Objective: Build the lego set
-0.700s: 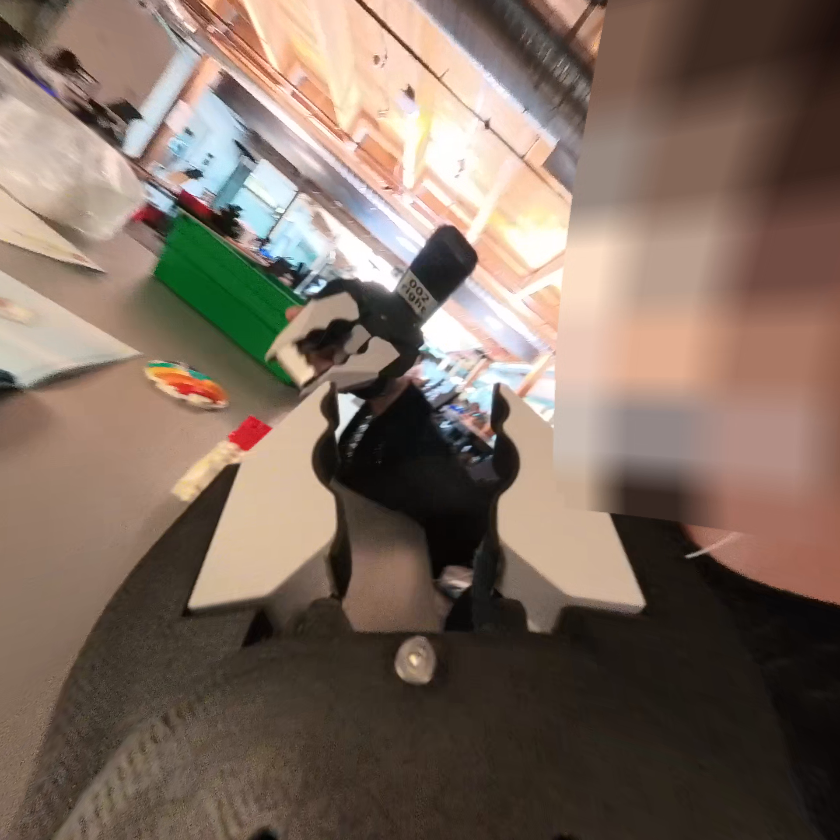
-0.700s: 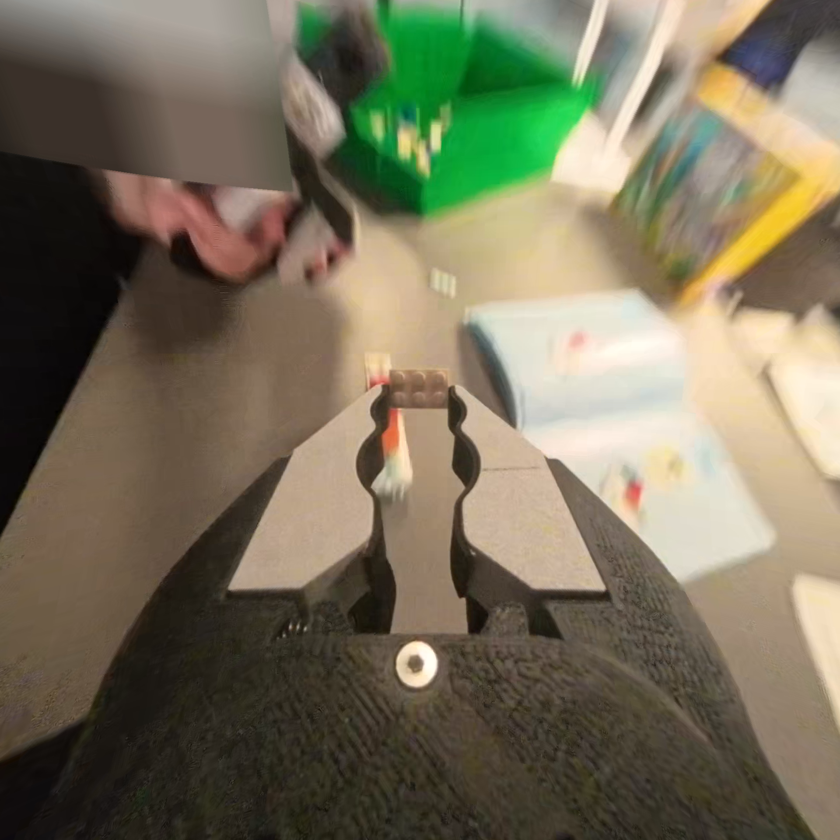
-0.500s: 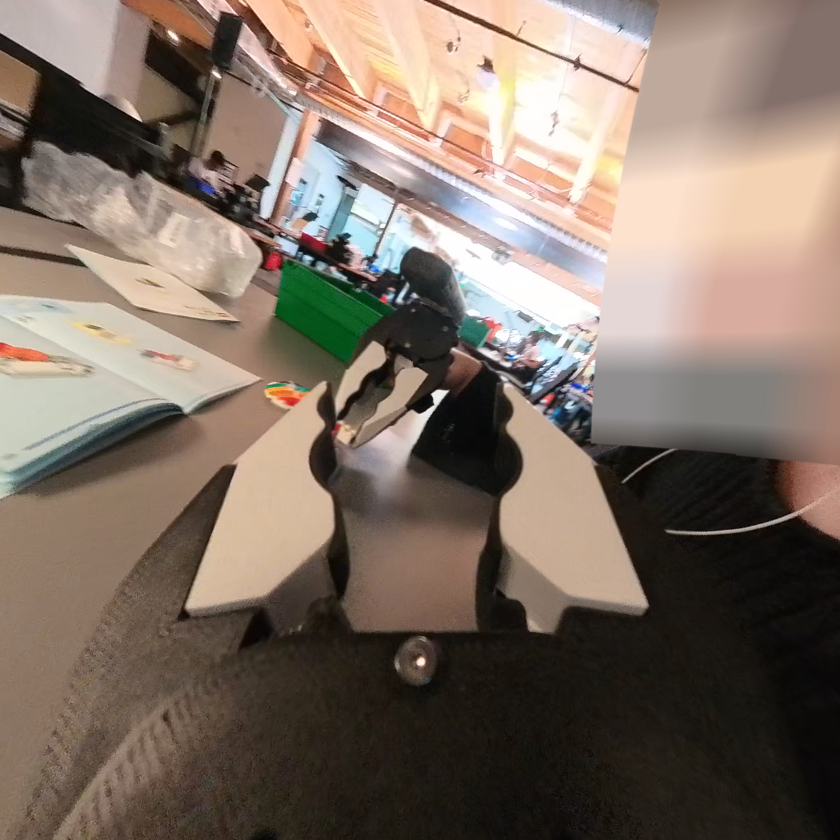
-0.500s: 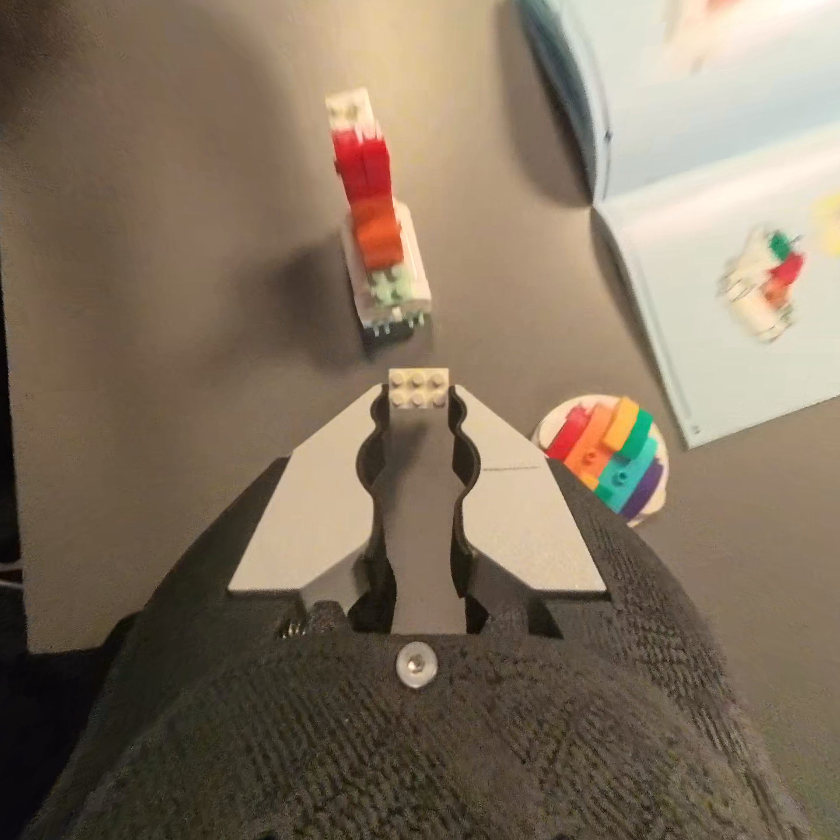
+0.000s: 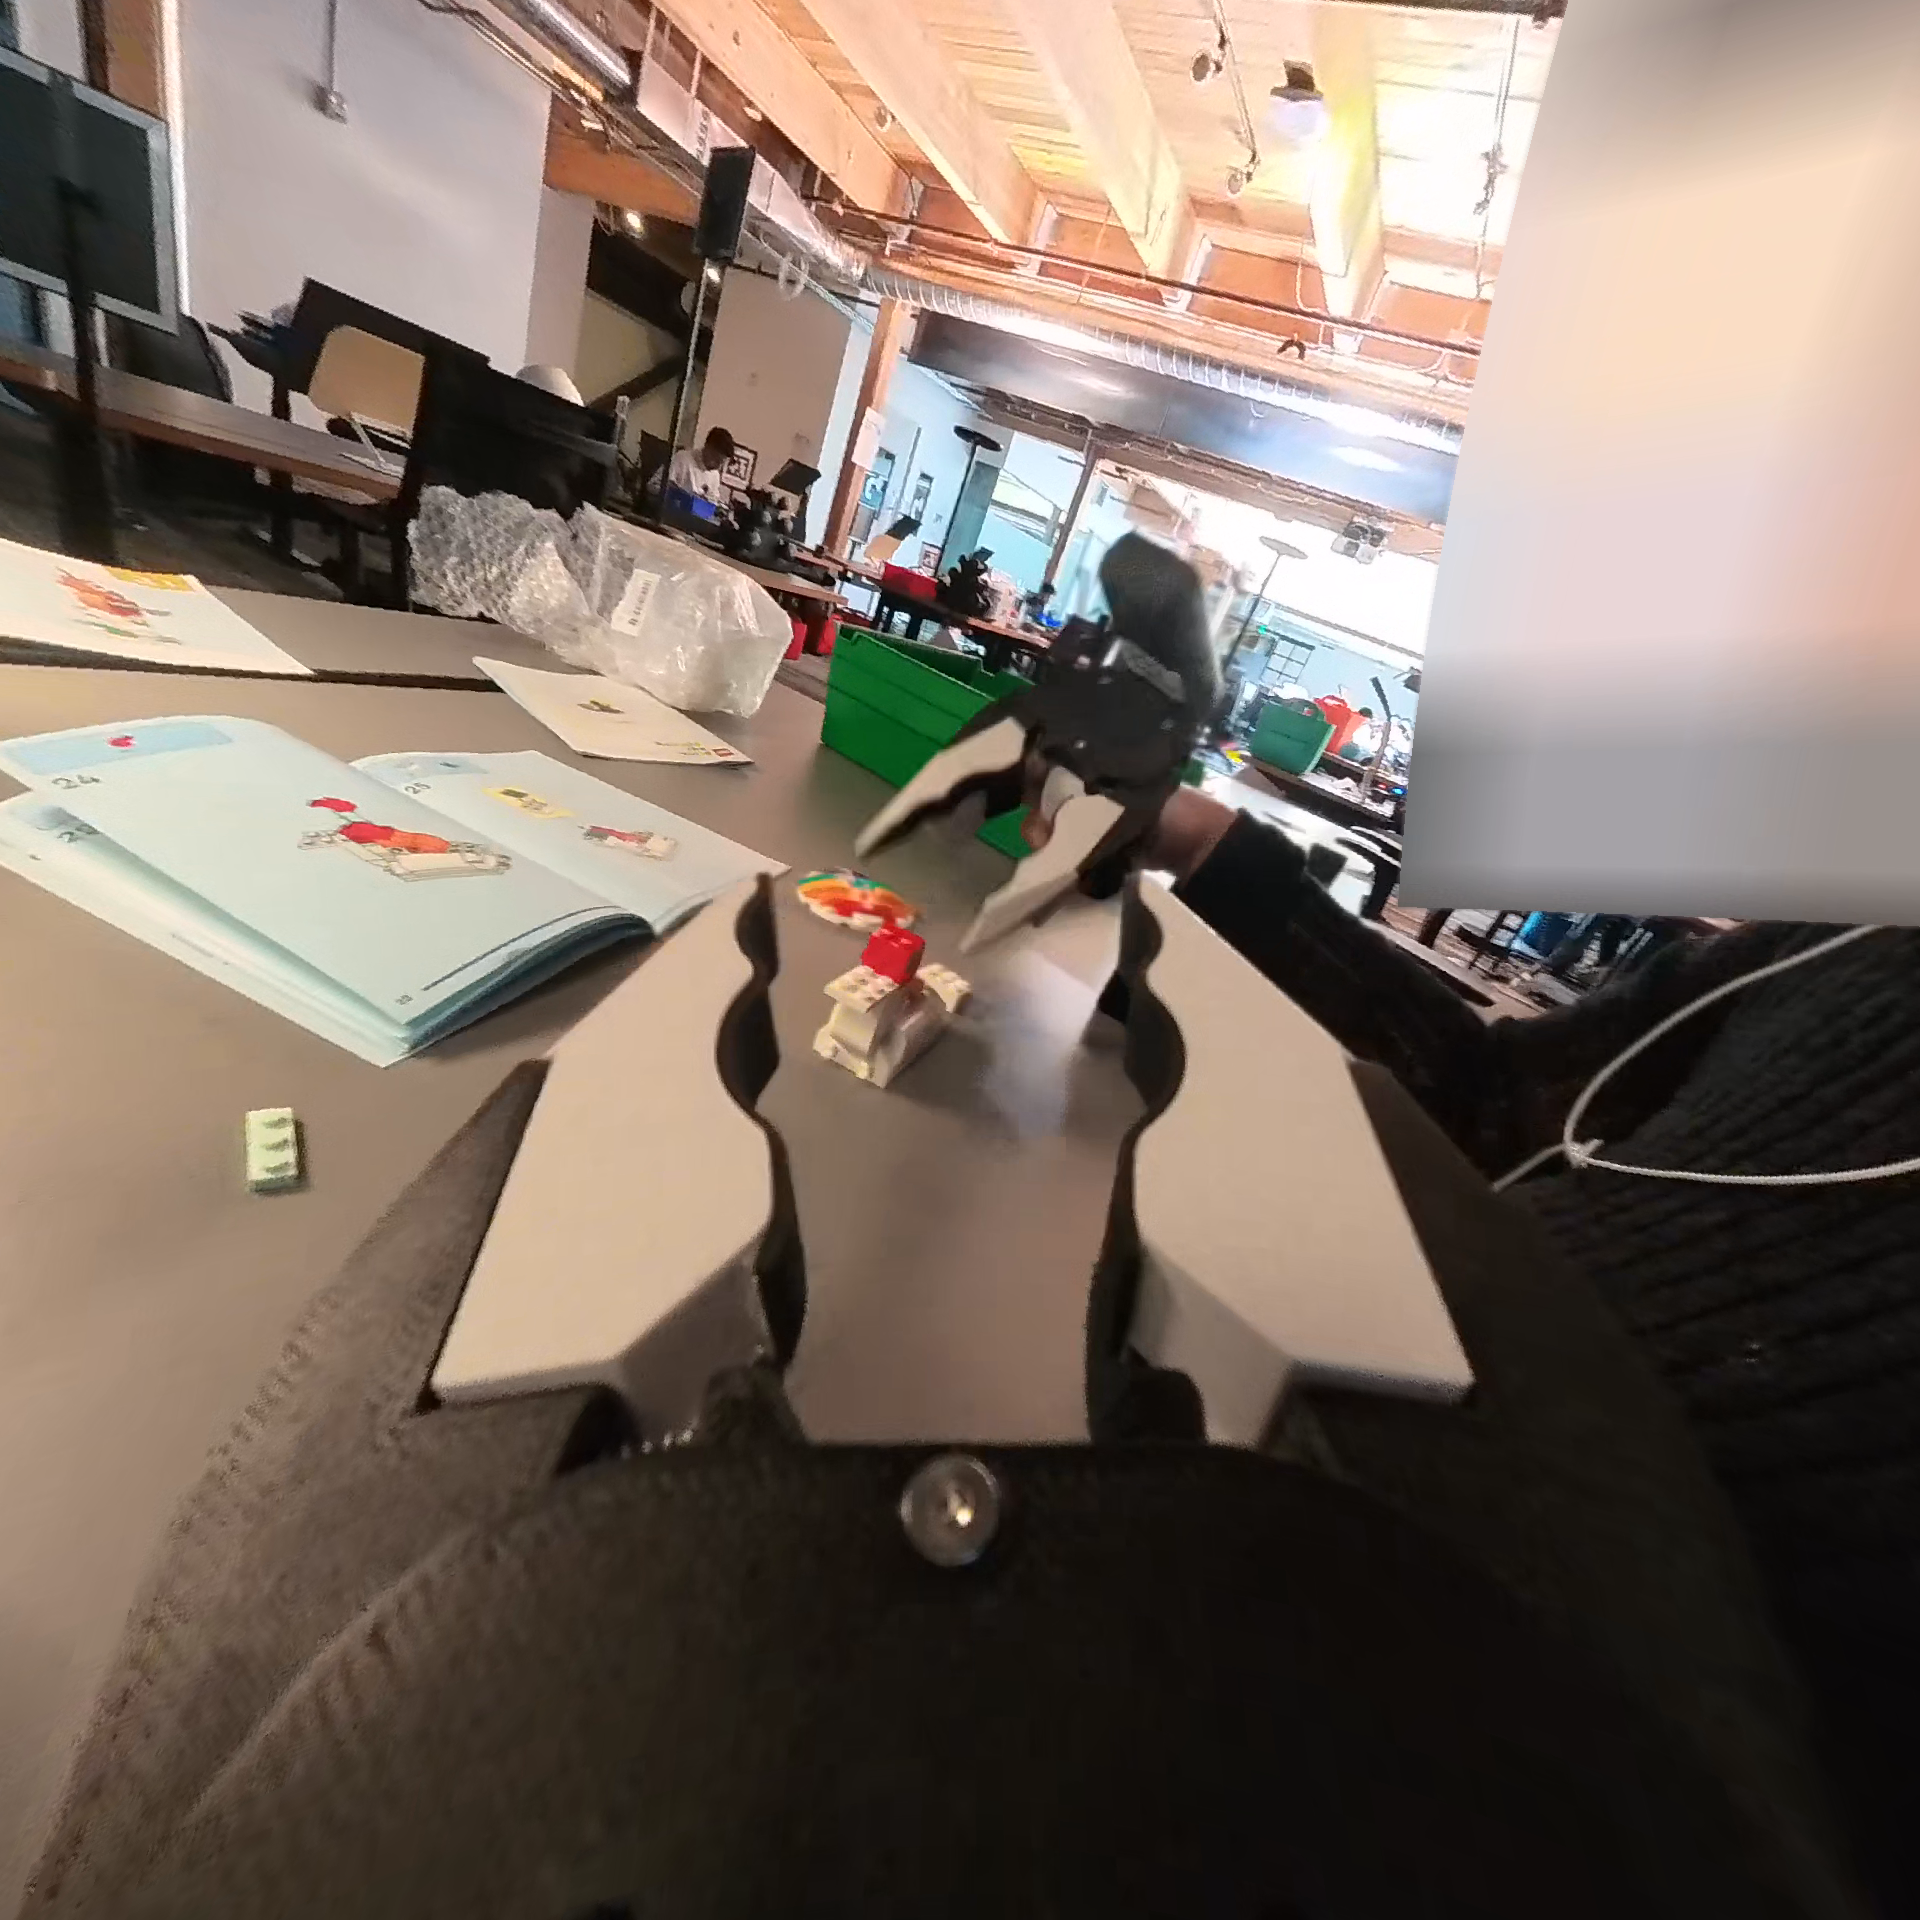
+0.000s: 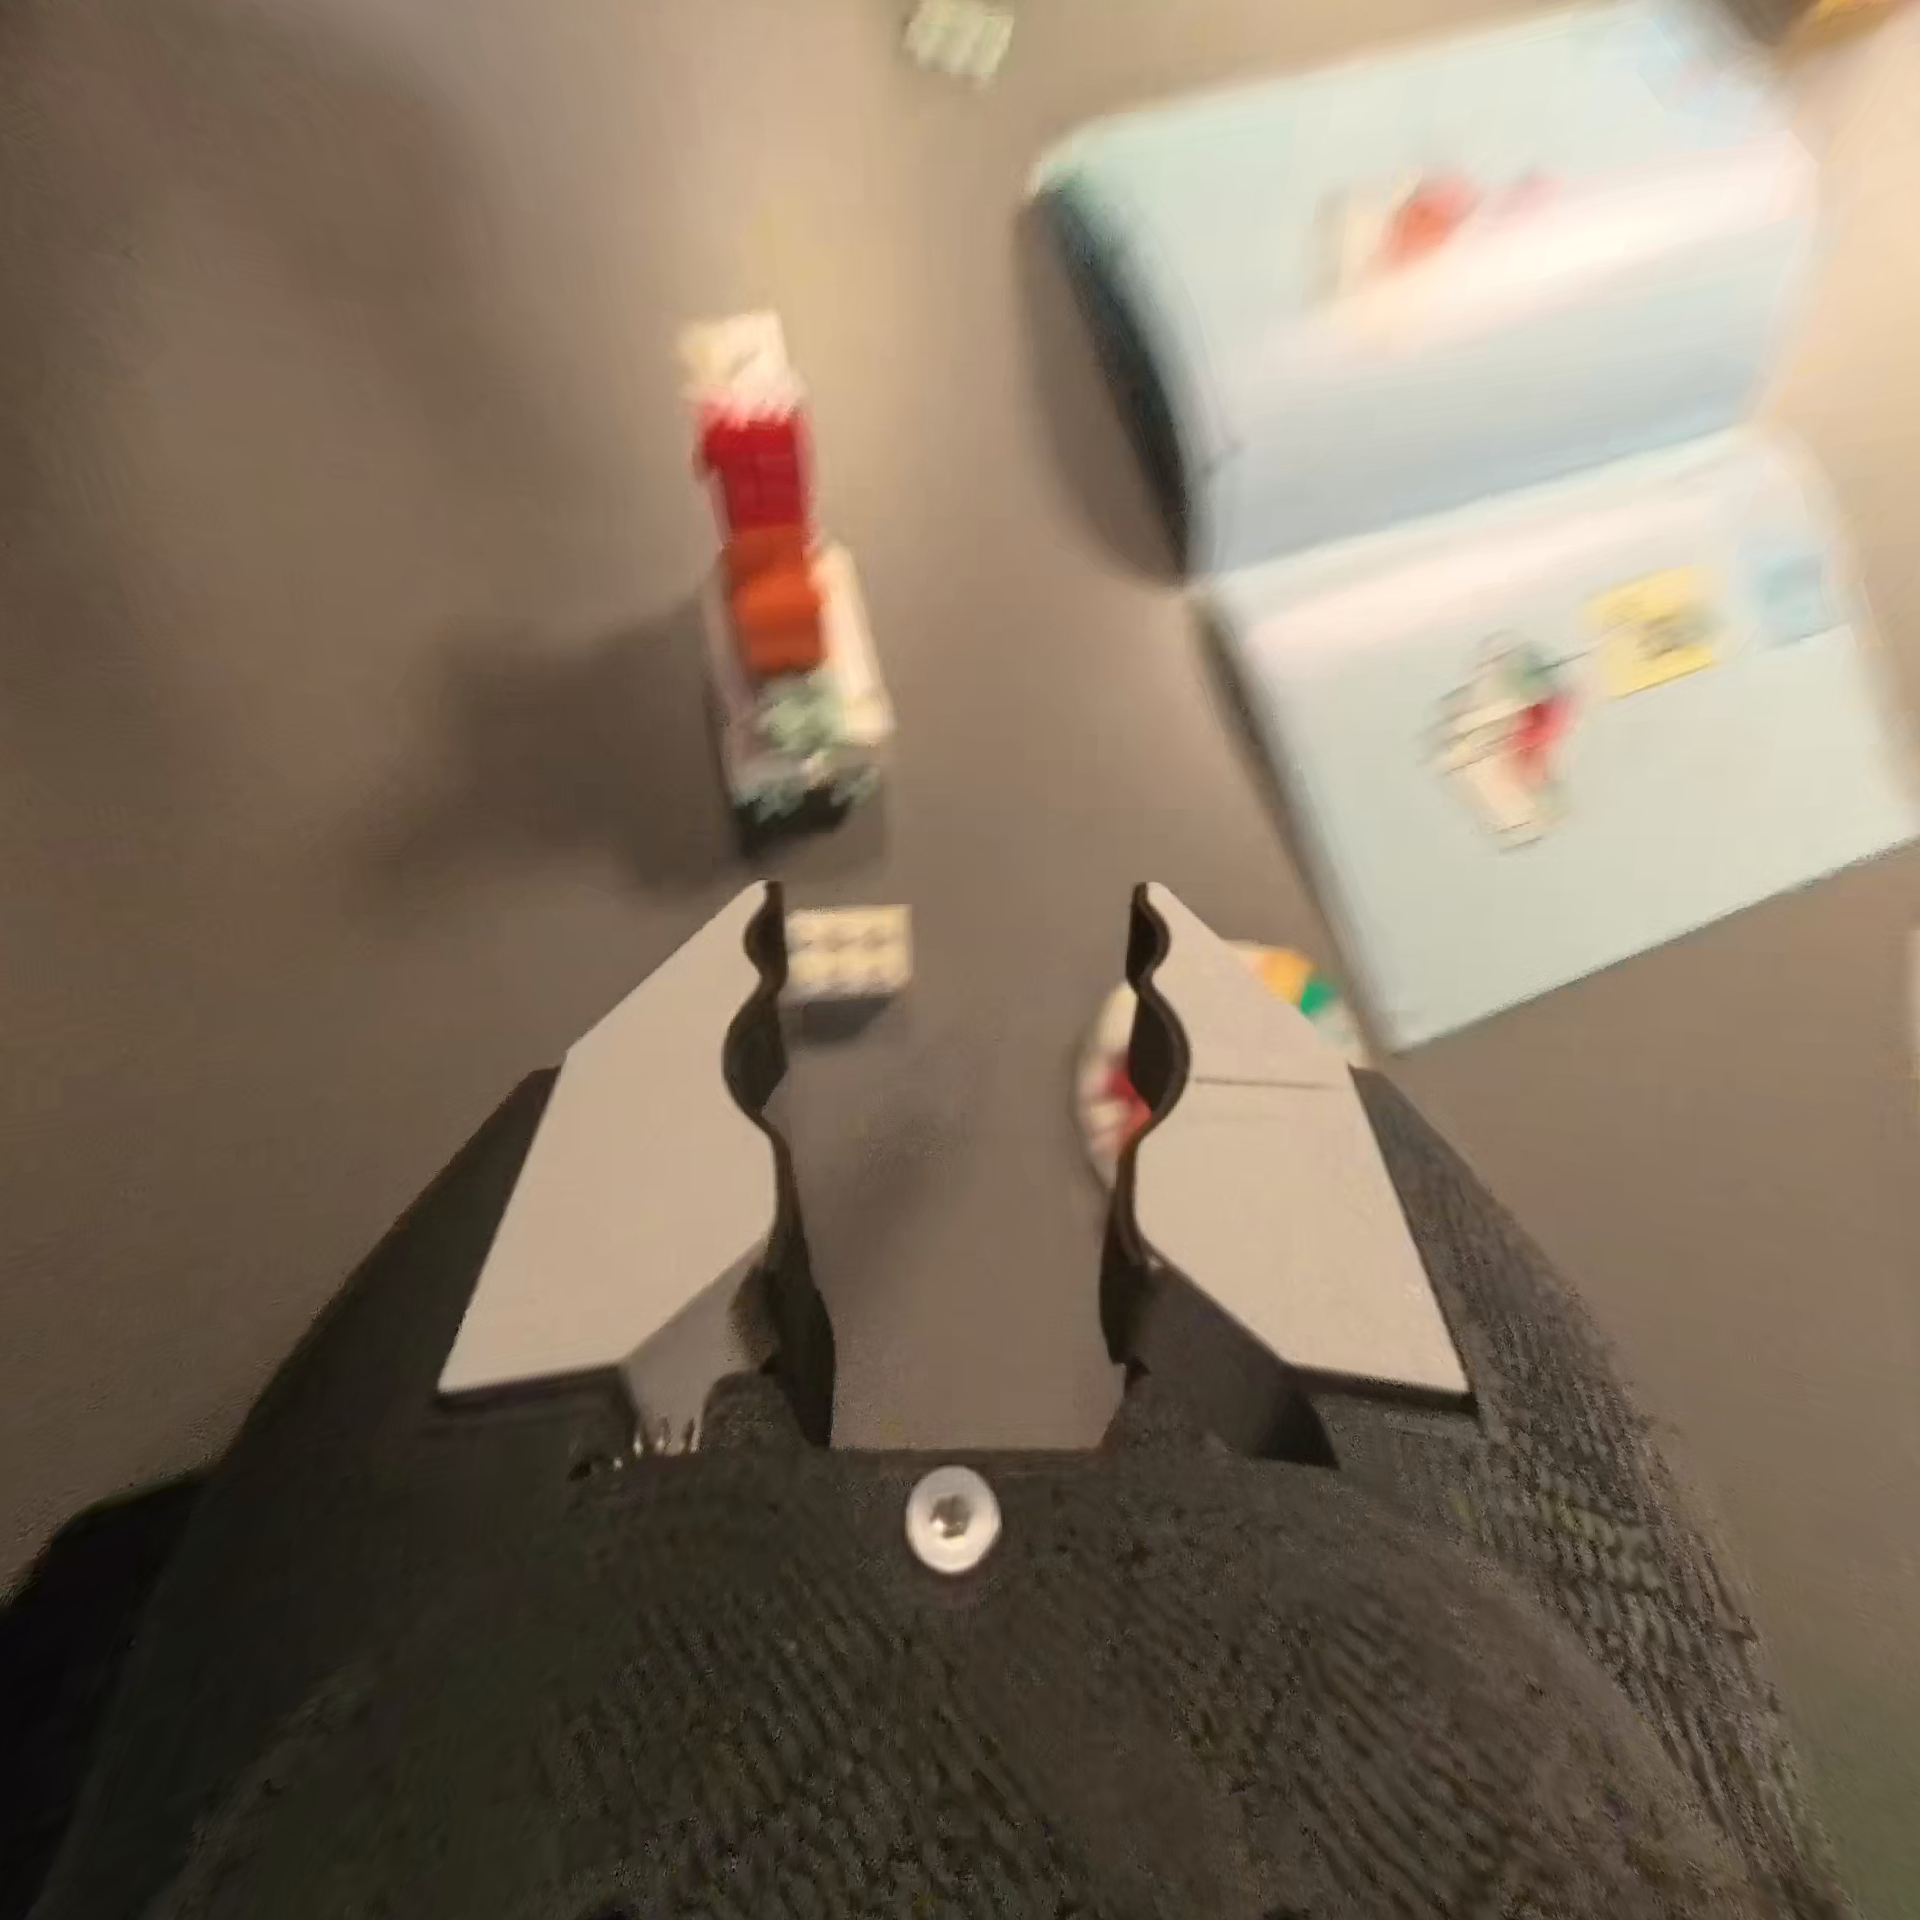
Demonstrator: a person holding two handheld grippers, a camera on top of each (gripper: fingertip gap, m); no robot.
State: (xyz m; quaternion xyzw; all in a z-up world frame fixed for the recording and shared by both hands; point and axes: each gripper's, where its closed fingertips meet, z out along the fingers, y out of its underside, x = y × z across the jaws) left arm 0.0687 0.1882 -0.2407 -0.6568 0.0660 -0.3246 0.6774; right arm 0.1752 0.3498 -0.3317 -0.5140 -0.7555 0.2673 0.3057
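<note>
Right gripper [image 6: 948, 966] now spread wide; tan plate [image 6: 847, 956], pinched half second ago, released at left fingertip. Lego model [image 6: 784, 613] at 12 o'clock, unjoined. Left gripper [image 5: 945, 935] splayed, empty.

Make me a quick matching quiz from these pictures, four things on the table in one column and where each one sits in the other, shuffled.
Things:
1. white brick
2. pale green plate
3. rainbow disc
4. green bin

Places:
A. far end of table, by plastic wrap
B. alone, in front of open booklet
C. at right hand-held gripper, by one fingertip
D. just beyond the red-topped model

Pairs: 1-C, 2-B, 3-D, 4-A
</note>
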